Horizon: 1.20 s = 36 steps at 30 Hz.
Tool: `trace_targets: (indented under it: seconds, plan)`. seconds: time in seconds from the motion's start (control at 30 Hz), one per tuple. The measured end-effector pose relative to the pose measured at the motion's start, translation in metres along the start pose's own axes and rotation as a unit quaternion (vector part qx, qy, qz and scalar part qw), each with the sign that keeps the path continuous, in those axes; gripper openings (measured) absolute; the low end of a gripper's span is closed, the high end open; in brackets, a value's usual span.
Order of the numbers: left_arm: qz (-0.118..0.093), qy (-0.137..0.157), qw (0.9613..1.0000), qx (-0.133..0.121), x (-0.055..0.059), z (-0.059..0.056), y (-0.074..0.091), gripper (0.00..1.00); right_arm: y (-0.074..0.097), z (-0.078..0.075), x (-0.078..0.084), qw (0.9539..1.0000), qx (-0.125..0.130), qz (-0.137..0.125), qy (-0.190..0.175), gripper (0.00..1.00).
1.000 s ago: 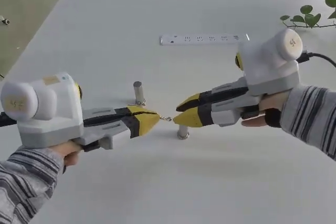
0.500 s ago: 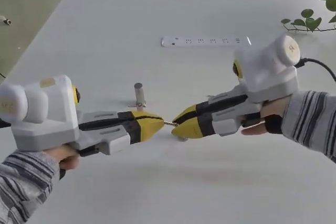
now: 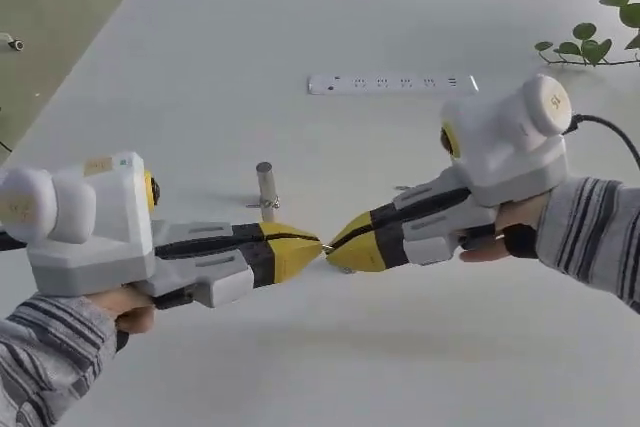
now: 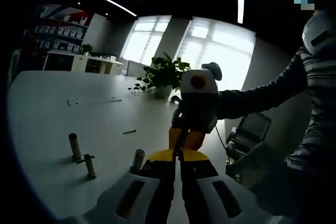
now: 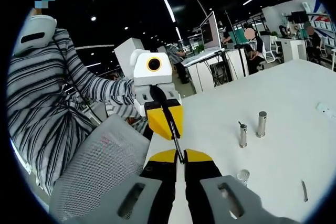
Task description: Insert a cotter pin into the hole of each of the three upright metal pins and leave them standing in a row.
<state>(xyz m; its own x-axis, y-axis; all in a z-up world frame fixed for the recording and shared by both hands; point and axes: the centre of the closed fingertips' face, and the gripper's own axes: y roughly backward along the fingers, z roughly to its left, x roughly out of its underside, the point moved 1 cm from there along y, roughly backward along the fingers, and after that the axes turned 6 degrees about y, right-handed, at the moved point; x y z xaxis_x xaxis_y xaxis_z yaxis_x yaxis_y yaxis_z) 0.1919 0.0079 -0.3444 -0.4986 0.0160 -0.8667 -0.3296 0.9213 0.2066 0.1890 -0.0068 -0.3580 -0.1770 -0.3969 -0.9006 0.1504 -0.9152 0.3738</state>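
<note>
My left gripper (image 3: 316,246) and right gripper (image 3: 334,244) meet tip to tip above the white table (image 3: 200,67). Both are shut on a thin cotter pin (image 5: 175,139) that bridges the two tips. One upright metal pin (image 3: 265,182) stands just behind the left gripper's tip. Another upright pin (image 3: 347,268) peeks out under the right gripper. In the left gripper view the three upright pins stand to the left of my left gripper (image 4: 180,153). They are a bare pin (image 4: 75,146), a pin with a cotter pin through it (image 4: 90,165) and a pin (image 4: 137,159) closest to the jaws.
A white power strip (image 3: 392,83) lies at the far side of the table. A potted plant (image 3: 600,32) sits at the right edge. A loose cotter pin (image 4: 129,131) lies on the table beyond the pins, and a loose cotter pin (image 5: 304,190) lies near them.
The right gripper, open a second ago, has moved in and shut on the free end of the cotter pin held by the left gripper. Both tips now touch.
</note>
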Motion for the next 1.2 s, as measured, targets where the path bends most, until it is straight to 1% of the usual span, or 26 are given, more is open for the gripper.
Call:
trace_targets:
  seconds: [0.07,0.13,0.17,0.23,0.37,0.4,0.53,0.67,0.73,0.77,0.83,0.9,0.93,0.97,1.0,1.03,1.07,1.17,1.2]
  plan:
    - [0.001,-0.001,1.0,-0.002,0.001,0.001,0.0,0.0,-0.001,0.003,0.001,0.9999,-0.002,0.008,0.008,0.0]
    - [0.005,-0.006,1.0,-0.006,0.003,0.002,0.0,0.0,-0.002,0.003,0.003,0.9989,-0.004,0.023,0.041,0.0]
    - [0.006,-0.008,0.9999,-0.008,0.004,0.003,0.0,0.01,-0.003,0.004,0.004,0.9984,-0.004,0.03,0.048,0.0]
    - [0.009,-0.014,0.9998,-0.009,0.005,0.002,-0.001,0.01,-0.004,0.004,0.005,0.998,-0.002,0.034,0.053,0.0]
    - [0.002,-0.024,0.9995,-0.019,0.003,0.005,-0.001,0.01,-0.002,0.0,0.003,0.9972,0.01,0.037,0.064,0.0]
    - [0.001,-0.032,0.9992,-0.022,0.002,0.005,-0.002,0.02,-0.002,-0.001,0.003,0.9958,0.015,0.041,0.081,0.0]
    - [0.001,-0.043,0.9985,-0.033,0.003,0.007,-0.005,0.02,0.0,-0.004,0.005,0.9932,0.025,0.056,0.099,0.0]
    - [-0.001,-0.054,0.9976,-0.045,0.002,0.01,-0.008,0.05,0.002,-0.009,0.006,0.9918,0.037,0.06,0.107,0.0]
    - [0.005,-0.058,0.997,-0.051,0.004,0.013,-0.01,0.06,0.005,-0.01,0.005,0.9917,0.041,0.059,0.107,0.0]
    - [0.013,-0.068,0.9954,-0.066,0.007,0.018,-0.01,0.08,0.007,-0.013,0.004,0.9913,0.048,0.058,0.108,0.0]
    - [0.015,-0.072,0.9949,-0.07,0.008,0.018,-0.012,0.11,0.009,-0.015,0.006,0.9905,0.051,0.063,0.111,0.0]
    - [0.011,-0.069,0.9943,-0.08,0.008,0.021,-0.013,0.15,0.013,-0.021,0.009,0.989,0.066,0.071,0.112,0.0]
    - [0.012,-0.073,0.9934,-0.088,0.009,0.023,-0.014,0.15,0.014,-0.022,0.01,0.9887,0.067,0.073,0.113,0.0]
    - [0.013,-0.078,0.9911,-0.107,0.009,0.029,-0.014,0.14,0.017,-0.023,0.011,0.9887,0.072,0.073,0.11,0.0]
    - [0.015,-0.083,0.9902,-0.111,0.01,0.029,-0.015,0.14,0.018,-0.024,0.012,0.9886,0.075,0.073,0.108,0.0]
    - [0.017,-0.082,0.9901,-0.113,0.011,0.03,-0.016,0.15,0.019,-0.026,0.014,0.9882,0.079,0.075,0.108,0.0]
    - [0.018,-0.081,0.9891,-0.122,0.012,0.034,-0.017,0.17,0.021,-0.028,0.015,0.9879,0.084,0.076,0.106,0.0]
    - [0.016,-0.082,0.987,-0.137,0.015,0.039,-0.019,0.17,0.025,-0.033,0.019,0.9868,0.099,0.078,0.102,0.0]
    - [0.015,-0.082,0.9863,-0.142,0.015,0.041,-0.02,0.18,0.027,-0.036,0.02,0.9859,0.109,0.08,0.098,0.0]
